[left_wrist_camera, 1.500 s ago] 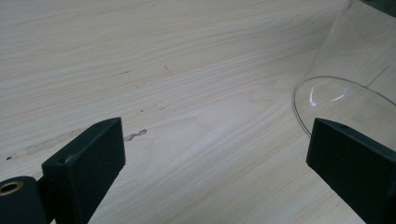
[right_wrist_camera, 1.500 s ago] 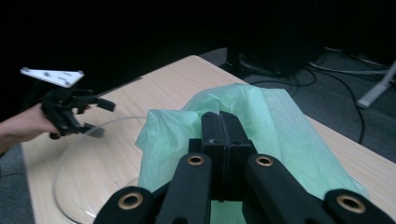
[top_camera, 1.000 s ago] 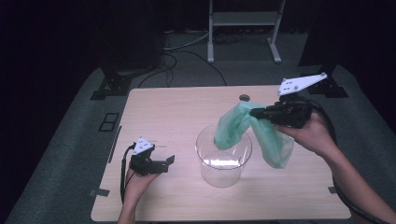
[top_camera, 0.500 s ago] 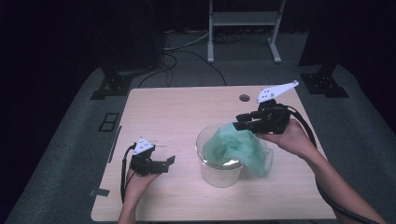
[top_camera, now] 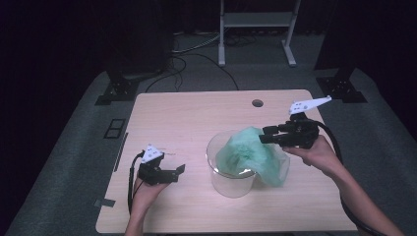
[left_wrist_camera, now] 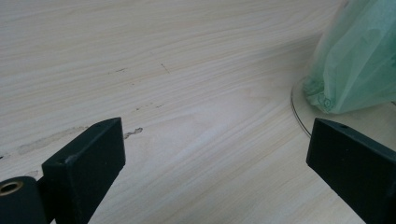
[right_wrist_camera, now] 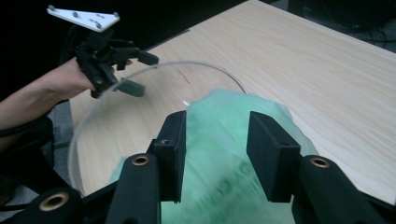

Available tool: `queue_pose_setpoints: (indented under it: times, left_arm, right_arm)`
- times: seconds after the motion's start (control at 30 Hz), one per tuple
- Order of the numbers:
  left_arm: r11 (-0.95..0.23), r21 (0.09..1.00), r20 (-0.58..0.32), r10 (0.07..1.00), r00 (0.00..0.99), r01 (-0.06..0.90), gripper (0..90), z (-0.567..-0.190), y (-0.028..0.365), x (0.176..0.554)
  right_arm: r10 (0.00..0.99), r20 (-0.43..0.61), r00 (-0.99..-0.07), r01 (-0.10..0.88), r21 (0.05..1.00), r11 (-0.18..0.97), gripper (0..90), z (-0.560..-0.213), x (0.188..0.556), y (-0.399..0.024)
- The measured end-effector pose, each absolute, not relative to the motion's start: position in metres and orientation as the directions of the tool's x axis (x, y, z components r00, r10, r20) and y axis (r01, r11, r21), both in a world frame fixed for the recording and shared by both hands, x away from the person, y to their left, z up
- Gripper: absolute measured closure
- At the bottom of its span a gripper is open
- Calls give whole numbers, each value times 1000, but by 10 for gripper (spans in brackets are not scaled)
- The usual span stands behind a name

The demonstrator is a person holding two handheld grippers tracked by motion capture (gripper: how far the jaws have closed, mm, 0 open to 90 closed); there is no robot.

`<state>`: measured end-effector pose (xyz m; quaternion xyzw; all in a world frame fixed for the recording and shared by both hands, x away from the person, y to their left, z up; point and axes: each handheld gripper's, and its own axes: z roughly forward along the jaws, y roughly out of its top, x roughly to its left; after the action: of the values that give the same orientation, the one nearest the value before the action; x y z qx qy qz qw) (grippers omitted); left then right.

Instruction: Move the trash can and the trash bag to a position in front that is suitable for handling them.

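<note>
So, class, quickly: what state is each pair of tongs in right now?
Left tongs: open, holding nothing, over bare table.
Right tongs: jaws just been opening, green bag lying loose between them, above the glass bowl.

Each hand holds a black two-jaw gripper. The left gripper [top_camera: 173, 170] and the right gripper [top_camera: 268, 134] each carry a pale grey three-cornered plate [top_camera: 309, 104] on top; in the right gripper view the left one's plate [right_wrist_camera: 84, 17] shows small screw holes. A black cable [top_camera: 339, 147] trails from each gripper. The jaws are flat, matt black blocks, with brass-coloured bushings [right_wrist_camera: 140, 160] at their bases. The forearms are bare, with no sleeves showing.
</note>
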<state>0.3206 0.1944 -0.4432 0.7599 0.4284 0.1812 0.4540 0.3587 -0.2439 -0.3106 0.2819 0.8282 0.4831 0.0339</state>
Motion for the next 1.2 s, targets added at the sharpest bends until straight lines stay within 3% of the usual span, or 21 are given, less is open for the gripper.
queue_pose_setpoints:
  times: [0.67,1.2]
  left_arm:
    - [-234,860,-100,794,600,453,33,-422,190,320]
    - [-299,875,-49,729,683,382,33,-365,169,329]
  right_arm:
    - [591,258,-764,507,807,304,451,-350,354,-298]
    - [607,305,-734,553,787,273,411,-379,347,-321]
